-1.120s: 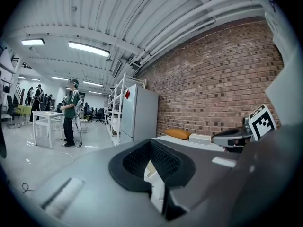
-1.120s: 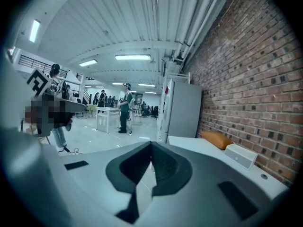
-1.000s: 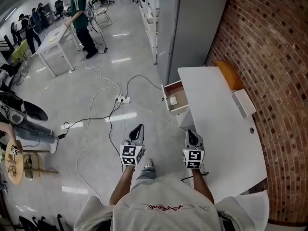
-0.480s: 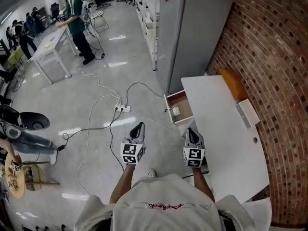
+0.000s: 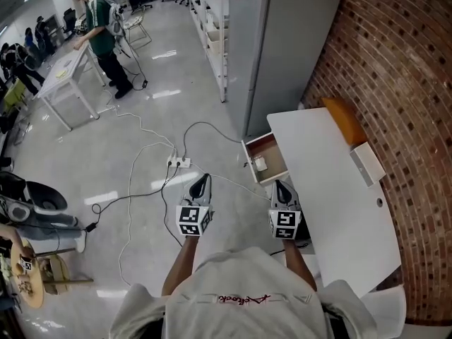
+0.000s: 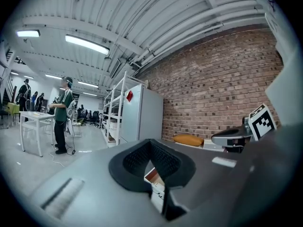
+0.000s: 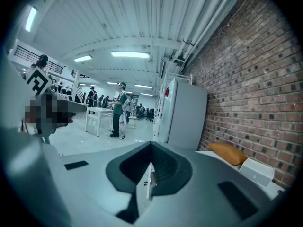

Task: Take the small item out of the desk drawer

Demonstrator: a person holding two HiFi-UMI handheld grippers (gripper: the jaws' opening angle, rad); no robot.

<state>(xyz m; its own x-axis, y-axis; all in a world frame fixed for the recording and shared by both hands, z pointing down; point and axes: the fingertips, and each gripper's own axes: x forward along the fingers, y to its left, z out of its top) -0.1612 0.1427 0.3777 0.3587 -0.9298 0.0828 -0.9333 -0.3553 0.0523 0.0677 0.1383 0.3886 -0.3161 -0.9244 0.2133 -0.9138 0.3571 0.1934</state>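
Nearest, the left gripper (image 5: 203, 179) and right gripper (image 5: 280, 185) hover side by side, each with jaws together and empty; just beyond the right one the desk drawer (image 5: 271, 149) stands open, the small white item (image 5: 260, 164) lying inside; a power strip (image 5: 178, 163) lies on the floor to its left; farther off, a grey cabinet (image 5: 282, 41) stands behind the desk (image 5: 332, 189).

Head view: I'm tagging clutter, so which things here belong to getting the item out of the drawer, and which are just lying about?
For the job:
open brown-lined desk drawer
small white item inside it
white desk
left claw and right claw, both empty

Lying about:
orange cushion and white flat box on the desk
white power strip on the floor
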